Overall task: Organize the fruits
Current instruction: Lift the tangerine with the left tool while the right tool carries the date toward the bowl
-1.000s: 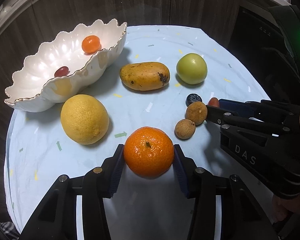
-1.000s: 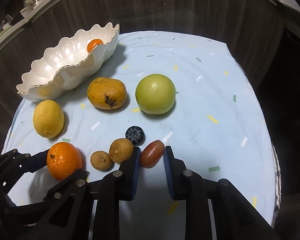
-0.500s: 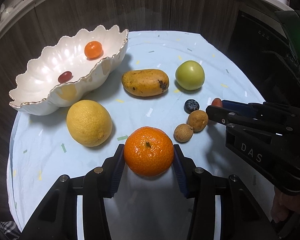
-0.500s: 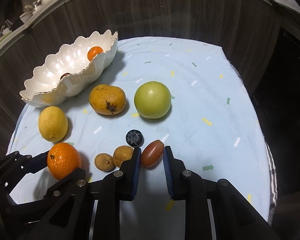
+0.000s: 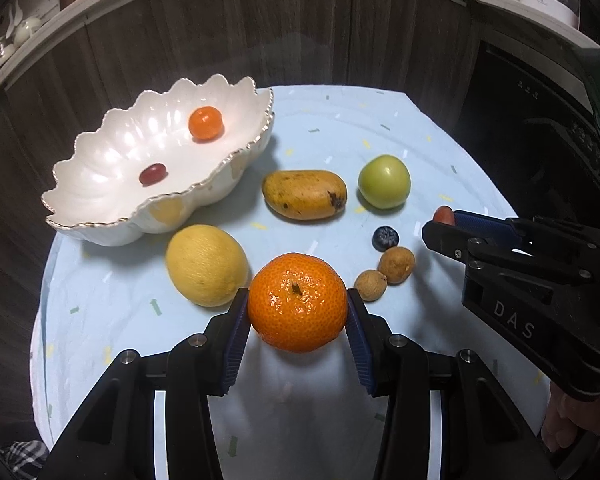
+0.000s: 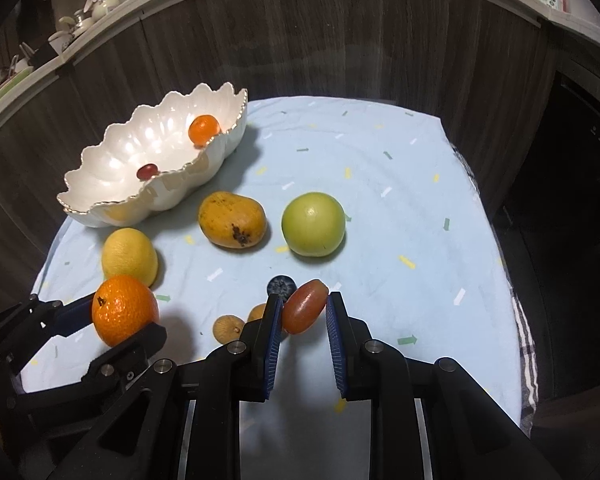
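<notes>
While both grippers hold fruit above the pale blue cloth (image 6: pixel 380 208), the sorting looks to be at its carrying stage. Blue pads of the left gripper (image 5: pixel 298 312) press either side of a large orange (image 5: pixel 297 301), which appears lifted clear of the cloth, judging by its shadow in the right wrist view. Clamped in the right gripper (image 6: pixel 303 312) is a small red oblong fruit (image 6: pixel 304 306), perhaps a grape tomato, tilted between the fingers.

Just beyond the right gripper lie a blueberry (image 6: pixel 281 285) and two small brown fruits (image 5: pixel 384 274) that touch each other. Farther out sit a lemon (image 5: pixel 206 264), a mango (image 5: pixel 304 195) and a green apple (image 5: pixel 384 182), each apart from its neighbours.

At the far left of the cloth stands a scalloped white bowl (image 5: pixel 100 224) with a gold rim, already holding a small orange (image 5: pixel 205 123) and a red fruit (image 5: pixel 153 174) like the one gripped.

By this reading, the next move is to carry both loads over the bowl's raised rim and let go low inside, gently, since round fruit rolls. Six fruits on the cloth remain to be gathered.
</notes>
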A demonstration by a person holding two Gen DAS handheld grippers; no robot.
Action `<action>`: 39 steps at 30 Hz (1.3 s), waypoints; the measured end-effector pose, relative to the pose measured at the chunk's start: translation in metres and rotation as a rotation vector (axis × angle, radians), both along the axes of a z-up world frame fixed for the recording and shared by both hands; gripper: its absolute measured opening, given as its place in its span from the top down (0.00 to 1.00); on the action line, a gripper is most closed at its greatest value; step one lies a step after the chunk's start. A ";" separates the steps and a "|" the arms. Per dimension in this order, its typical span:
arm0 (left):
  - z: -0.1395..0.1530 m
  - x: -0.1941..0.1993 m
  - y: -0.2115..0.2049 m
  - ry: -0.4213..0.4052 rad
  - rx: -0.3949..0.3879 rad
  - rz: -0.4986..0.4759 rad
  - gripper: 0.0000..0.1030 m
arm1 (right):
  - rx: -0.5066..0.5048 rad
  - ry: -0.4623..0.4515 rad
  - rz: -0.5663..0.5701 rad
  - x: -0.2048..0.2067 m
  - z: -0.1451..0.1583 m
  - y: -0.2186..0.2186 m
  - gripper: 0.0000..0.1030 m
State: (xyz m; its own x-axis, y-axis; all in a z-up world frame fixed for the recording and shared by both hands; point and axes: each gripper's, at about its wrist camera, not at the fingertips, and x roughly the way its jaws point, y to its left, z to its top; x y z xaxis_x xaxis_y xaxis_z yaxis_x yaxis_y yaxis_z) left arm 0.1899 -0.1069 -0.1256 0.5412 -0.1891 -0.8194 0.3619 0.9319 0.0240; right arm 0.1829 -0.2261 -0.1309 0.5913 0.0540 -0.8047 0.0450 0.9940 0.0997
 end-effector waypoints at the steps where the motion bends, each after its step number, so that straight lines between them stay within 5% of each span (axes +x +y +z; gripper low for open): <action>1: 0.002 0.000 0.001 -0.003 -0.001 0.002 0.56 | -0.001 -0.003 0.001 0.000 0.002 0.001 0.77; 39: 0.070 0.026 0.075 -0.137 -0.066 0.157 0.56 | -0.038 -0.138 0.111 0.031 0.075 0.067 0.77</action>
